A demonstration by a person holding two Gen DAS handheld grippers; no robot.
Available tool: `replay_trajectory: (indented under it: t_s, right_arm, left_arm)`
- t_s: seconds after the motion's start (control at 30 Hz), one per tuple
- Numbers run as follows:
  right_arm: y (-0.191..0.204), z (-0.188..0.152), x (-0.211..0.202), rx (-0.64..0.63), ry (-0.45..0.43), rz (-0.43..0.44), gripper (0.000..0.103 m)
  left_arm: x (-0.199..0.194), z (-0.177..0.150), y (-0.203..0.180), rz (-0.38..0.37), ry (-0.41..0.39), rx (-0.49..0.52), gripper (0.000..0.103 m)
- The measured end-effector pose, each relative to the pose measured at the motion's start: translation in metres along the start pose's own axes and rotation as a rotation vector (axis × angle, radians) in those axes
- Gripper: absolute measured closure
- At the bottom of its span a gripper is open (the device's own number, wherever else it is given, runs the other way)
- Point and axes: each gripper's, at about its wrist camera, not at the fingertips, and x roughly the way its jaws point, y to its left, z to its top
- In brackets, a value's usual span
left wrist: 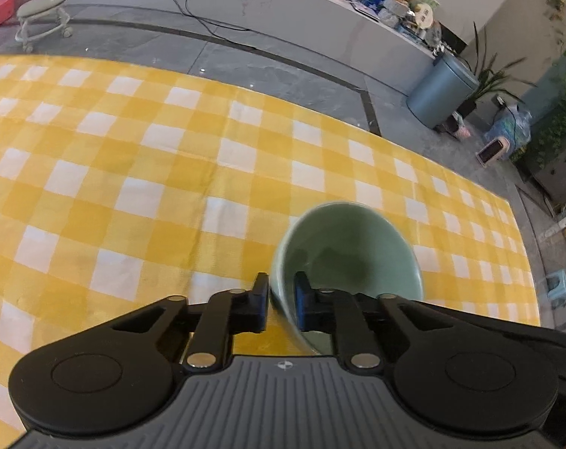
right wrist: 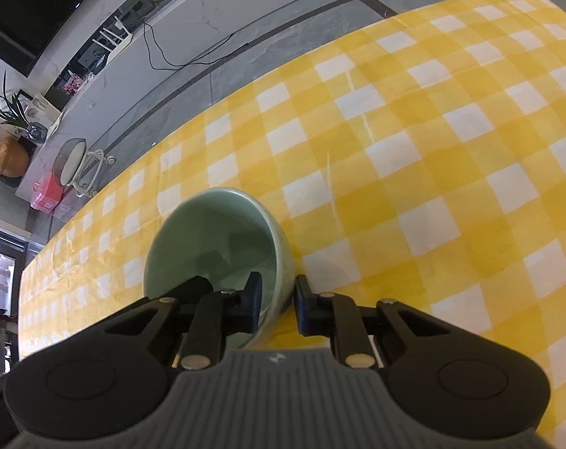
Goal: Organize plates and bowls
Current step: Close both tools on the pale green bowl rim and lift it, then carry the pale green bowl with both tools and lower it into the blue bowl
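The left claw (left wrist: pixel 281 301) is clamped on the wall of a green bowl (left wrist: pixel 352 247), and the right claw (right wrist: pixel 278 301) pinches its own green bowl (right wrist: pixel 215 235) likewise, one finger inside. Both bowls sit mouth-up on the checked counter (left wrist: pixel 133 172). Round, they have no long axis. Lift each straight, keeping rims level.

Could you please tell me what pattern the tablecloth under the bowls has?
Yellow-and-white check; the tablecloth shows best in the left wrist view.

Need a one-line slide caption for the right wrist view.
Right gripper pinches the rim of a green bowl on the yellow checked tablecloth.
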Motion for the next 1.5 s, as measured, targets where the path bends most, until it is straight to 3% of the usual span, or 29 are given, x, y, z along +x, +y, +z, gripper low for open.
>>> replay_trajectory:
  t_s: [0.13,0.47,0.8,1.0,1.5]
  right_arm:
    - [0.003,-0.002,-0.001,-0.002,0.008,-0.029,0.091]
    - [0.005,-0.019,-0.019,0.037,0.040,-0.006,0.092]
    - [0.012,-0.057,-0.079,0.053,-0.017,0.038,0.092]
    - [0.011,-0.084,-0.115,0.050,-0.041,0.066,0.092]
    - [-0.017,-0.162,-0.213,-0.005,-0.158,0.154,0.092]
  left_arm:
    - [-0.002,-0.003,-0.006,0.031,-0.006,0.037,0.092]
    - [-0.028,-0.015,0.003,0.028,0.001,0.013,0.093]
    - [-0.085,-0.041,0.007,0.003,-0.032,-0.032,0.094]
    - [-0.120,-0.061,-0.005,0.028,-0.045,-0.008,0.094]
    - [-0.207,-0.137,-0.029,-0.020,-0.124,0.014,0.094]
